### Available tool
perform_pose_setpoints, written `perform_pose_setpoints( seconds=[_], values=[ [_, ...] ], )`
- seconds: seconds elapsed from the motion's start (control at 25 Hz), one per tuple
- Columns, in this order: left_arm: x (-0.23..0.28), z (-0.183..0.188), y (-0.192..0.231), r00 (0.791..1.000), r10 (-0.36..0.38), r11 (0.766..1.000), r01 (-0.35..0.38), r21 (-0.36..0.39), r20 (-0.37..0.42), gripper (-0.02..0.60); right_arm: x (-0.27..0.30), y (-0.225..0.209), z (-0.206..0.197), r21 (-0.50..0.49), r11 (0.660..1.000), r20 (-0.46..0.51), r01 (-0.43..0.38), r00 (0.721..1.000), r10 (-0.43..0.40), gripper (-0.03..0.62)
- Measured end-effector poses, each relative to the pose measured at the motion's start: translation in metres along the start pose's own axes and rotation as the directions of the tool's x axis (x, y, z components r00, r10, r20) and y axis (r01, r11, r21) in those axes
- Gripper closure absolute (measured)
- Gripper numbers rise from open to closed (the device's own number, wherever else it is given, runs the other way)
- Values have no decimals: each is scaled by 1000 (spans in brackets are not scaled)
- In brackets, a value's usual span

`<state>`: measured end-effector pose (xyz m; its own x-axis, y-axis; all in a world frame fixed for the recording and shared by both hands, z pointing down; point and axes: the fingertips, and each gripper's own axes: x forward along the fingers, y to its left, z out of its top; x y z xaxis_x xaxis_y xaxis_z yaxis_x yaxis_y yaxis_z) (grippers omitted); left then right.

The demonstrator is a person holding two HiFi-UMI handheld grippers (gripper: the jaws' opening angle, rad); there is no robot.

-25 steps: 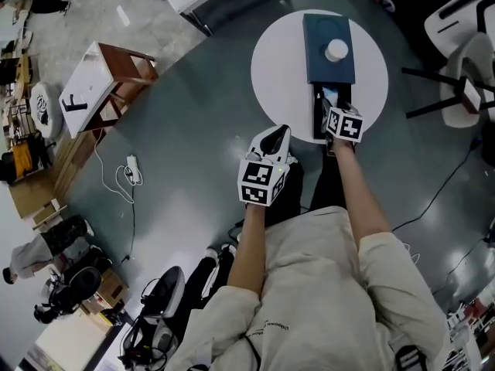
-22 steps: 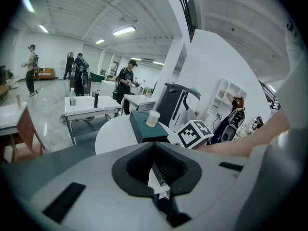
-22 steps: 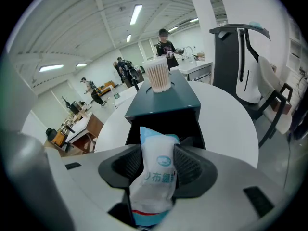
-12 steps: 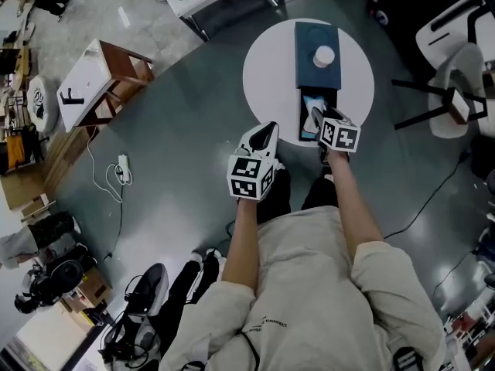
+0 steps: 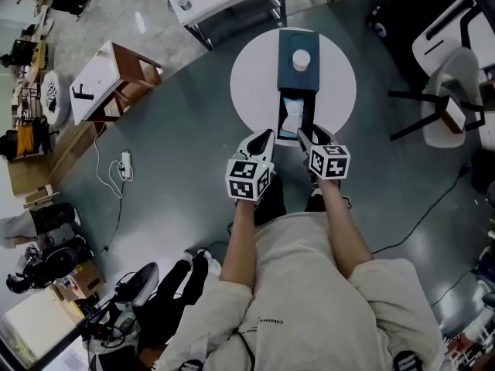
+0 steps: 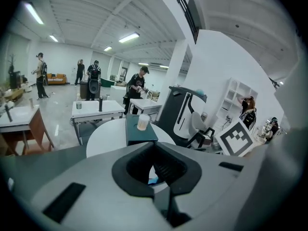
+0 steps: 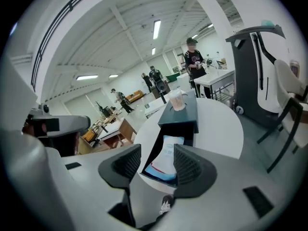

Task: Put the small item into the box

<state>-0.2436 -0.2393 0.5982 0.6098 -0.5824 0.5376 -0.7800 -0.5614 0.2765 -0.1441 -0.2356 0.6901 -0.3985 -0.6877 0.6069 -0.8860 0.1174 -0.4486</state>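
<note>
Pulled back over the last second, my right claw [image 5: 309, 139] has left the open box [image 5: 298, 41] and now hangs at the near rim of the round white bench [image 5: 247, 91], seen from the head view. My left claw [image 5: 261, 140] is beside it, just off the bench edge over the grey floor [image 5: 178, 130]. The dark box lies along the middle of the bench with its tray drawn out toward me. The small packet [image 5: 292, 118], white and blue, lies in that tray. A pale cup [image 5: 301, 59] stands on the covered far half of the box.

Left gripper view: my left claw's jaws are drawn together with nothing between them. Past them are the bench, the box and the cup on top of it. People [image 6: 137, 83] stand among tables deep in the hall.

Right gripper view: my right claw's jaws stand apart and empty. The packet shows in the gap between them, resting in the tray beyond, untouched by either pad.
</note>
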Motion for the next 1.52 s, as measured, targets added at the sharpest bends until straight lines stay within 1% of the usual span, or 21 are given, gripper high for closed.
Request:
perform_pose_setpoints(
  seconds=[0.2, 0.4, 0.56, 0.68, 0.76, 0.88, 0.96, 1.04, 1.12, 1.28, 1.52],
  values=[
    [-18, -8, -33, 998, 64, 998, -64, -2, 24, 560, -49, -6, -12, -51, 998, 6, -47, 999, 47, 386],
    [-30, -23, -65, 990, 132, 991, -131, -22, 59, 560, -86, -20, -9, -120, 989, 28, -89, 995, 93, 385],
    [-34, -37, -99, 982, 169, 985, -166, -35, 79, 560, -116, -37, -10, -146, 982, 44, -118, 991, 126, 387],
    [-39, -47, -115, 977, 195, 980, -191, -53, 89, 560, -132, -40, -12, -170, 975, 43, -143, 987, 152, 387],
    [-42, -56, -124, 975, 206, 977, -200, -71, 89, 560, -142, -38, -17, -173, 970, 35, -173, 983, 181, 387],
    [-42, -70, -134, 972, 220, 972, -211, -104, 84, 560, -151, -32, -25, -136, 960, 29, -245, 967, 251, 388],
    [-38, -77, -139, 972, 224, 969, -215, -119, 73, 560, -154, -26, -28, -127, 951, 25, -281, 958, 287, 408],
    [-34, -81, -146, 974, 219, 970, -211, -117, 59, 560, -159, -22, -32, -143, 943, 12, -301, 952, 306, 439],
    [-32, -84, -152, 976, 214, 972, -208, -109, 49, 560, -162, -19, -34, -157, 936, 0, -314, 948, 318, 458],
    [-31, -88, -157, 977, 210, 974, -206, -94, 33, 560, -165, -19, -35, -171, 933, -7, -317, 947, 321, 542],
    [-33, -86, -159, 976, 214, 973, -210, -98, 36, 560, -167, -23, -36, -196, 933, -23, -300, 953, 302, 559]
  ],
)
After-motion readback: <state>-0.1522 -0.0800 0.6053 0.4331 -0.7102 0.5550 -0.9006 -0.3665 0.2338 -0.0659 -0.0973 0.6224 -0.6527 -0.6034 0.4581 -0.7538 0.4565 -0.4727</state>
